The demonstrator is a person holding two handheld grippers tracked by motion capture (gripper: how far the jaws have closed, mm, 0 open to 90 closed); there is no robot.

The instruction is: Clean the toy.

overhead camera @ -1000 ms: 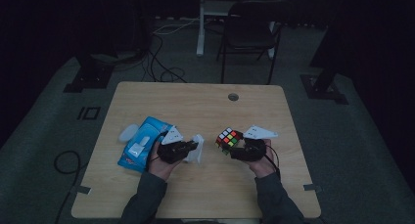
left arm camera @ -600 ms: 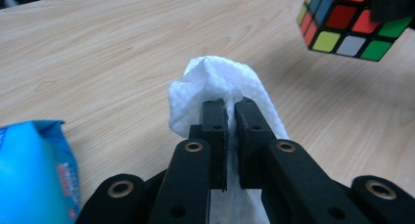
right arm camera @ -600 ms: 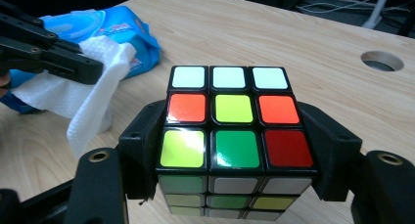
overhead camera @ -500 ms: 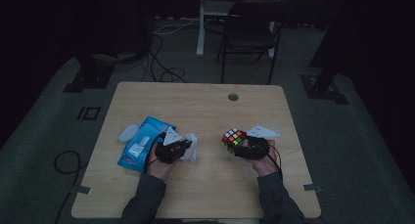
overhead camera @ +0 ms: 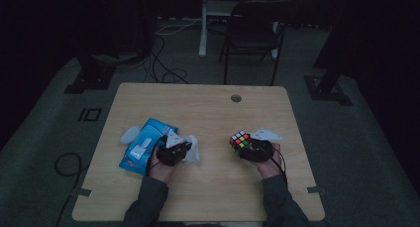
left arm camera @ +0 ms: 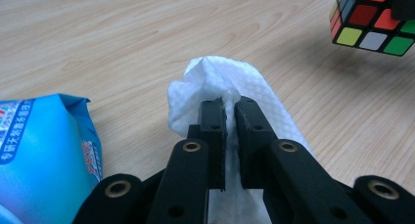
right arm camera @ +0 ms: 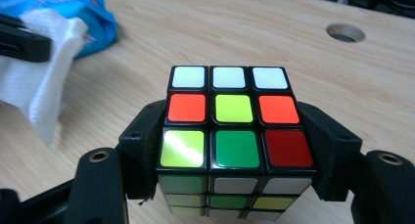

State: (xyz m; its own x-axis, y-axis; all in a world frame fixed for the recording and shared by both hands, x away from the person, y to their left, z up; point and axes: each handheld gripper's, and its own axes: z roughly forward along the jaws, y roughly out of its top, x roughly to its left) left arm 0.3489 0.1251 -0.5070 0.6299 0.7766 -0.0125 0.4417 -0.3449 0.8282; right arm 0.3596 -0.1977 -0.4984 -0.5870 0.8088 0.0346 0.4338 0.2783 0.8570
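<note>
Cube (overhead camera: 240, 140), clamped by the right hand-held gripper (overhead camera: 250, 148) at frame right, sits level with the wipe (overhead camera: 192, 149) pinched in the left hand-held gripper (overhead camera: 184, 151), apart above the counter (overhead camera: 208, 103).

Both claws (overhead camera: 185, 150) (overhead camera: 242, 146) clamped, forearms low.

The high view is really dim and murky, while both gripper views are bright and sharp up close, with soft shadows on the table (left arm camera: 122, 43) and slight glare on the cube (right arm camera: 235, 136).
</note>
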